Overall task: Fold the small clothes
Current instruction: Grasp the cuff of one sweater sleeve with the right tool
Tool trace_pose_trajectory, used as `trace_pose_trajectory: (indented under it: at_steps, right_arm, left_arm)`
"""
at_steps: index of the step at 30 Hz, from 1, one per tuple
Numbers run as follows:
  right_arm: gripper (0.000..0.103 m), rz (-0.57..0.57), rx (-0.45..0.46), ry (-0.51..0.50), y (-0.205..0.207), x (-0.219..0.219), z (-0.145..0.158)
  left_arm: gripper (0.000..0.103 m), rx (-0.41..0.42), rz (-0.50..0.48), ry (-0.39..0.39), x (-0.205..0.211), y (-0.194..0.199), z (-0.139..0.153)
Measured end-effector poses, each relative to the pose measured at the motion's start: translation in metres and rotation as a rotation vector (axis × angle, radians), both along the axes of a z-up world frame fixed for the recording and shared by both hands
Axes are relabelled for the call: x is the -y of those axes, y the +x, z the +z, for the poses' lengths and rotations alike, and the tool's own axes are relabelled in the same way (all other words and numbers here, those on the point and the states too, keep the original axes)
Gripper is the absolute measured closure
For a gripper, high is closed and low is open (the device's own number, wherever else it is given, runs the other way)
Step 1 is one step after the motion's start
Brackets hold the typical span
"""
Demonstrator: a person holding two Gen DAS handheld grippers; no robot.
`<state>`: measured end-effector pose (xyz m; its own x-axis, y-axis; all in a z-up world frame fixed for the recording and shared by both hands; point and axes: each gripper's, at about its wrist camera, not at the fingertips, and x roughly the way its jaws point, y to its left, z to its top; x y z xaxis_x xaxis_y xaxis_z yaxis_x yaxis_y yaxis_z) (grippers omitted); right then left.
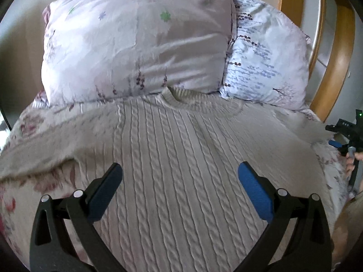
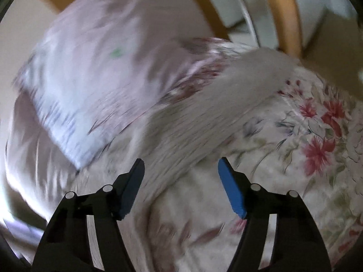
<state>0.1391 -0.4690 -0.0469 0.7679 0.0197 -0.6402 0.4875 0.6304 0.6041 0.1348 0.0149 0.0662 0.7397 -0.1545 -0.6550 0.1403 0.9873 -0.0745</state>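
A cream cable-knit sweater (image 1: 177,149) lies flat on the bed, neck toward the pillows, sleeves spread out to both sides. My left gripper (image 1: 180,170) is open and empty, hovering over the sweater's body. My right gripper (image 2: 181,165) is open and empty above the sweater's right sleeve (image 2: 204,122), which runs diagonally across the floral bedspread; that view is motion-blurred. The right gripper also shows at the right edge of the left wrist view (image 1: 347,136), beside the sleeve's end.
Two floral pillows (image 1: 136,45) (image 1: 267,63) lean at the head of the bed. A curved wooden headboard (image 1: 340,45) rises behind them. The floral bedspread (image 2: 306,136) covers the bed; its edge drops off at the right.
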Motion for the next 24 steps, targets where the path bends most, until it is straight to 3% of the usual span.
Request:
trace_pose_trajectory:
  at_steps: [3,6,12,16,19,24]
  right_arm:
    - [0.047,-0.041,-0.023,0.092,0.008,0.018,-0.015]
    - [0.052,-0.079,-0.045,0.122,0.011,0.028,-0.022]
    - [0.063,-0.155,-0.038,0.116,0.011,0.038,-0.023]
    - [0.070,-0.171,-0.028,0.085,0.014,0.043,-0.025]
    - [0.079,-0.176,-0.035,0.059,0.016,0.044,-0.026]
    - [0.092,-0.165,-0.034,-0.003,0.021,0.042,-0.026]
  left_arm:
    - [0.002,-0.005,0.003,0.027,0.003,0.010,-0.003]
    - [0.002,-0.023,-0.004,0.027,0.004,0.020,-0.007]
    - [0.002,-0.044,-0.008,-0.013,0.004,0.031,-0.014]
    - [0.002,-0.096,-0.006,-0.089,-0.001,0.039,-0.022]
    - [0.002,-0.124,-0.009,-0.136,-0.005,0.042,-0.026]
    - [0.002,-0.125,-0.014,-0.150,-0.007,0.043,-0.028]
